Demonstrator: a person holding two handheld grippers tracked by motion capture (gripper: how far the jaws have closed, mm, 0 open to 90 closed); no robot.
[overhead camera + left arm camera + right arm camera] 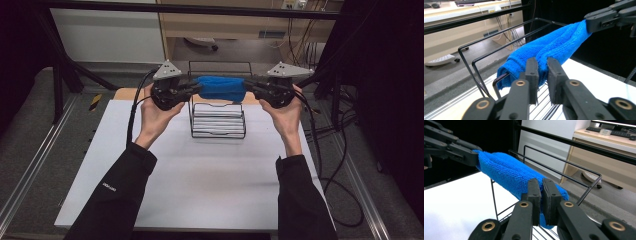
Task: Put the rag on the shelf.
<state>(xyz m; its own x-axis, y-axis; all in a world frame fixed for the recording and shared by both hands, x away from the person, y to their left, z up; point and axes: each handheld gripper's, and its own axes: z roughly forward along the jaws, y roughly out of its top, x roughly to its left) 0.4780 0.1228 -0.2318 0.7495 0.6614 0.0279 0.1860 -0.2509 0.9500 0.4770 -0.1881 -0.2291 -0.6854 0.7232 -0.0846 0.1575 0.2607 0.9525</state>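
A blue microfibre cloth (220, 87) hangs stretched between my two grippers, over the top of a black wire rack (218, 131). My left gripper (197, 88) is at the cloth's left end. In the left gripper view its jaws (542, 67) stand a little apart, the cloth (549, 45) lies in the gap, and the pads do not visibly press on it. There the cloth's end drapes over a rack rail (496, 37). My right gripper (248, 87) pinches the other end; in the right gripper view its jaws (541, 187) are nearly together on the cloth (504, 170).
The rack stands at the far middle of a white table top (200, 175). Cables (132, 112) trail from both grippers. A black frame bar (200, 9) crosses behind the rack, with a wooden desk beyond it. Metal rails run along both sides of the table.
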